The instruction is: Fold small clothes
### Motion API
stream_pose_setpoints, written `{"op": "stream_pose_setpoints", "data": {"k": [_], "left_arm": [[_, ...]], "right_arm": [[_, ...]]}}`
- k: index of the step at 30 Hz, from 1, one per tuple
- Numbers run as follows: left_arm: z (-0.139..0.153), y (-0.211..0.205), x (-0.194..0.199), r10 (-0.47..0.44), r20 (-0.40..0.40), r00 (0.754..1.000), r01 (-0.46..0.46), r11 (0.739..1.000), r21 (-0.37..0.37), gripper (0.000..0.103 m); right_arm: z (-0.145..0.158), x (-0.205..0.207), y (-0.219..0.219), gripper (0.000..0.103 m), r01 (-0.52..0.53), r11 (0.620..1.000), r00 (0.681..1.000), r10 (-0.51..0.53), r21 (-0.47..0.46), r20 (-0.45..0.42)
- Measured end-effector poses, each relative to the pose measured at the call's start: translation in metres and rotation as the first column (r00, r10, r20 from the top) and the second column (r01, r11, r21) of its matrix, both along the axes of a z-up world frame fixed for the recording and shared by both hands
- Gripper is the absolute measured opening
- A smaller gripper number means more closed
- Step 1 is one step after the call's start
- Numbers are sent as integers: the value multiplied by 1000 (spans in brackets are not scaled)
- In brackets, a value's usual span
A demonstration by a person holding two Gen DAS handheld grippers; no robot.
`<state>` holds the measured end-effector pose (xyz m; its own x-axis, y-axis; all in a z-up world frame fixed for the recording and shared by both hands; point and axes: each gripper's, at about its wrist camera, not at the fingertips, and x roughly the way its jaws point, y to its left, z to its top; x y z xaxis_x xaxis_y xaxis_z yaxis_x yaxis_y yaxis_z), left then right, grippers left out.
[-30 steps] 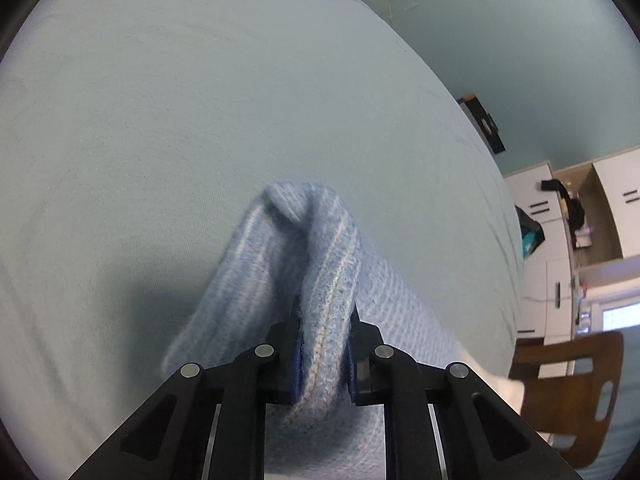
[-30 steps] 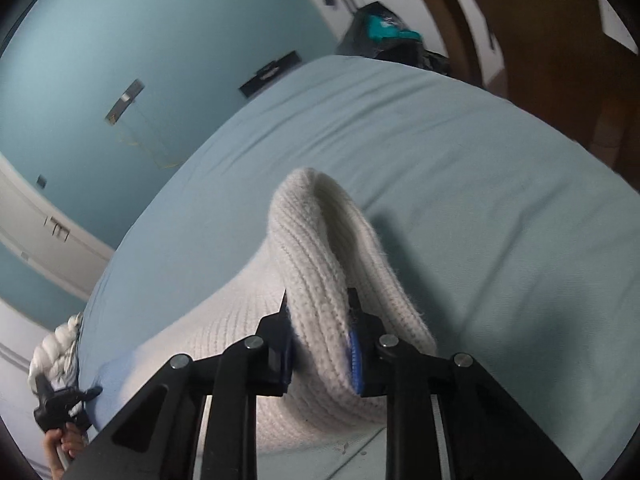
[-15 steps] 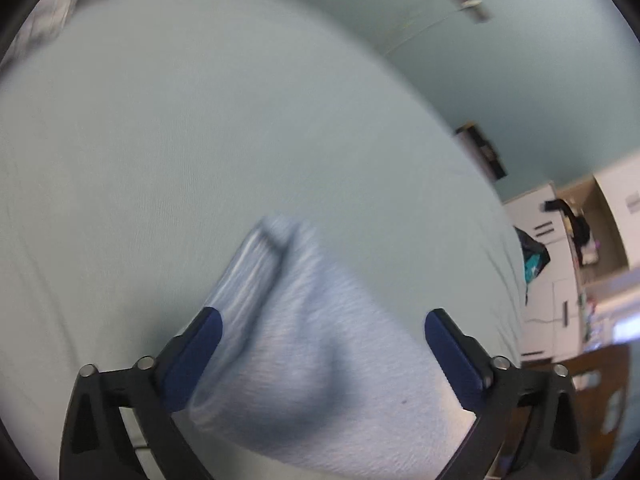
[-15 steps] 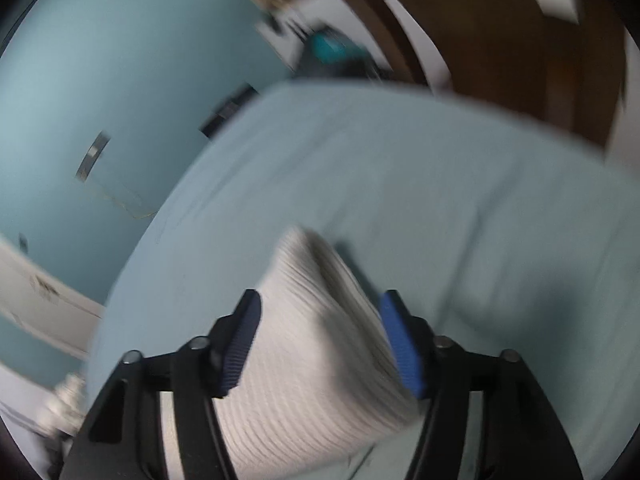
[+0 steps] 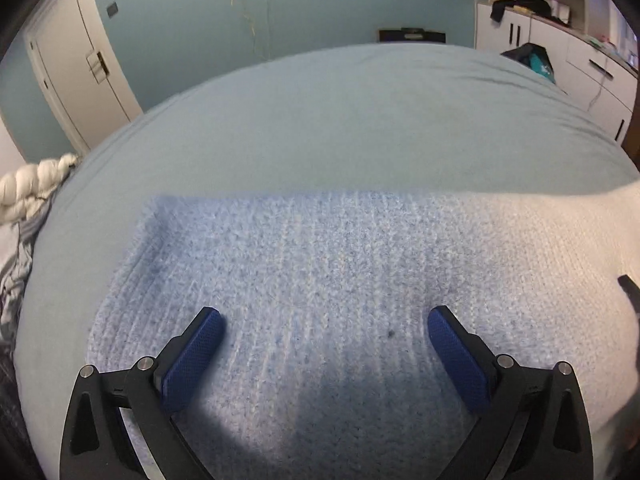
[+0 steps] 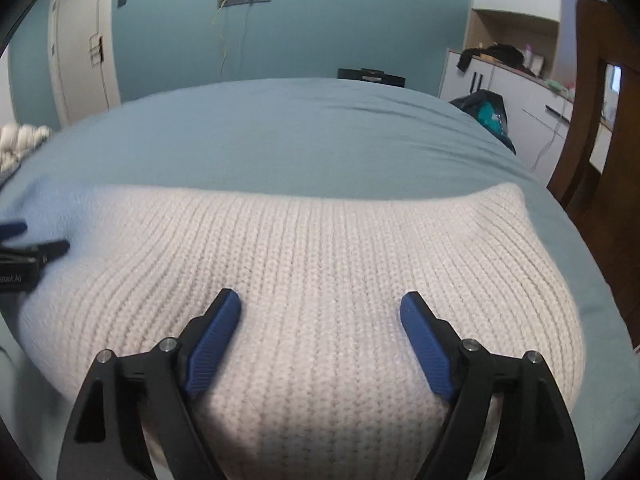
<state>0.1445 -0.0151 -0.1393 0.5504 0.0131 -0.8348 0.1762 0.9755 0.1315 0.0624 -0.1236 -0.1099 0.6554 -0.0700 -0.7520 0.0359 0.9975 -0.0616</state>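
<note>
Knitted, 1 folded sweater (image 5: pixel 320 280) lies on 1 bed (image 5: pixel 340 120); 2 grippers, left (image 5: pixel 324 332) and right (image 6: pixel 320 312), gape released.

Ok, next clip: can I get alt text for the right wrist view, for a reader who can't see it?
The right hand-held gripper, jaws open and empty, sits over a cream ribbed knit garment lying flat on a pale blue bed. At the left edge the garment turns light blue, where part of the left hand-held gripper shows. Behind are a teal wall and white cabinets.

One scrap of print, cut off at the frame edge.
On the left gripper (image 6: pixel 24 256), white letters, roughly "eoot.AI", first characters unclear.
</note>
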Motion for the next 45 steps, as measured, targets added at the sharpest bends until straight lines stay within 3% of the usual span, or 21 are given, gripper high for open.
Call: {"op": "stream_pose_setpoints", "data": {"k": [2, 5, 7, 9, 10, 11, 12, 15, 18, 20, 24, 27, 31, 33, 35, 40, 45], "left_arm": [[1, 3, 0, 9, -11, 1000, -9, 1000, -3, 103], [12, 3, -4, 43, 2, 999, -43, 999, -4, 101], [35, -5, -18, 51, 64, 997, -47, 997, -63, 101], [53, -18, -31, 1, 143, 990, 23, 986, -165, 103], [55, -28, -34, -34, 160, 987, 63, 982, -179, 103], [53, -40, -36, -70, 162, 984, 97, 981, -165, 103], [45, -53, -37, -102, 140, 985, 119, 986, -121, 103], [11, -72, -40, -132, 98, 986, 131, 991, 14, 103], [-4, -72, -41, -166, 108, 980, 162, 986, 48, 103], [-7, -72, -39, -160, 81, 984, 158, 987, 33, 103], [-5, -78, -32, -145, 73, 987, 143, 989, 31, 103], [15, -68, -28, -150, 29, 988, 150, 989, -8, 103], [54, -33, -18, -22, -13, 1000, 20, 994, -106, 103], [75, -5, -20, 82, -12, 997, -83, 982, -169, 103], [79, 15, -18, 165, -30, 986, -168, 969, -180, 103], [74, 67, -29, 339, -154, 928, -363, 916, -171, 103], [52, 91, -34, 496, -276, 823, -554, 807, -203, 103]], "right_arm": [[4, -12, -5, 79, 5, 1000, 1000, -5, 11, -8], [20, 3, -23, 79, 25, 999, 1000, -26, 45, 17], [29, 5, -31, 79, 61, 995, 998, -64, 78, 27], [51, -7, -28, 81, 44, 987, 987, -66, 152, 144], [55, -13, -25, 81, 16, 986, 977, -50, 164, 207], [58, -20, -20, 84, -8, 990, 963, -31, 143, 269], [56, -21, -13, 86, -18, 995, 961, -10, 97, 277], [28, -4, -5, 86, -28, 1000, 993, 28, -2, 110], [13, -1, -7, 92, -22, 1000, 996, 22, -5, 85], [9, 1, -3, 96, -27, 999, 997, 30, -44, 67], [10, 3, -8, 99, -22, 1000, 999, 22, -20, 44], [16, 0, -15, 99, -19, 1000, 998, 18, 15, 54], [39, 0, -42, 99, 20, 995, 997, -27, 97, 76], [56, -12, -54, 99, 55, 986, 987, -78, 158, 140], [67, -20, -65, 99, 103, 978, 977, -134, 182, 165], [83, -36, -71, 99, 171, 971, 975, -191, 169, 115], [82, -41, -80, 99, 210, 960, 972, -226, 187, 67]]}}
